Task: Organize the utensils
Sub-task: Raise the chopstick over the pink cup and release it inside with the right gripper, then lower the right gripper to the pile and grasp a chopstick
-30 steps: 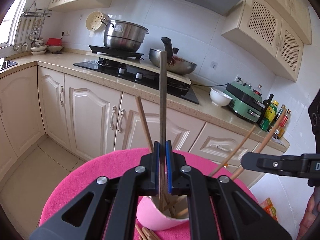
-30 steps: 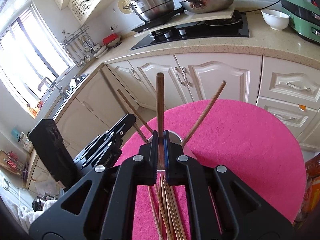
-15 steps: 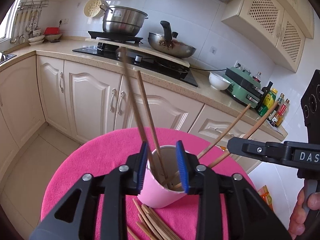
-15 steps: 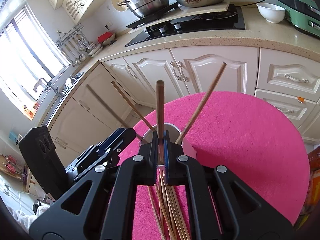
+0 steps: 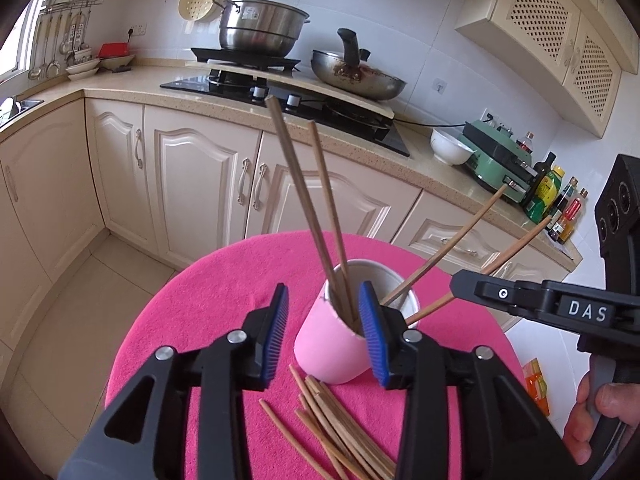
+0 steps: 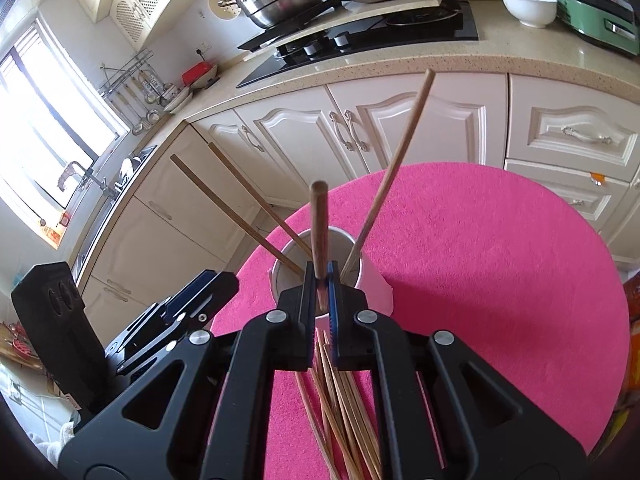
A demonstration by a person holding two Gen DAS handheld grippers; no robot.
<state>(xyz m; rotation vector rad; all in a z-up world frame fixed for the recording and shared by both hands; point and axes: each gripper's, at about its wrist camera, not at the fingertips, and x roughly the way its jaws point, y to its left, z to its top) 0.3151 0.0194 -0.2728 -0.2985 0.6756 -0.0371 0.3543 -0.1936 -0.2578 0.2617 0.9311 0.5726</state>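
A pink cup point(image 5: 340, 350) stands on a round pink table point(image 5: 224, 296). Three wooden chopsticks point(image 5: 304, 208) stand in the cup, leaning outward. A pile of loose chopsticks point(image 5: 340, 436) lies on the cloth in front of the cup. My left gripper point(image 5: 324, 334) is open and empty, just in front of the cup. My right gripper point(image 6: 321, 300) is shut on a brown chopstick point(image 6: 319, 236), held upright over the cup point(image 6: 372, 276). In the left wrist view the right gripper point(image 5: 532, 300) reaches in from the right, its chopstick pointing into the cup.
Kitchen cabinets and a counter point(image 5: 168, 96) run behind the table, with a stove, a steel pot point(image 5: 260, 24) and a wok point(image 5: 356, 76). A white bowl point(image 5: 450, 146), a green appliance point(image 5: 500, 156) and bottles stand at the right.
My left gripper has opened and let go of its chopstick, which now leans in the cup, and has drawn back. My right gripper has lowered its chopstick toward the cup.
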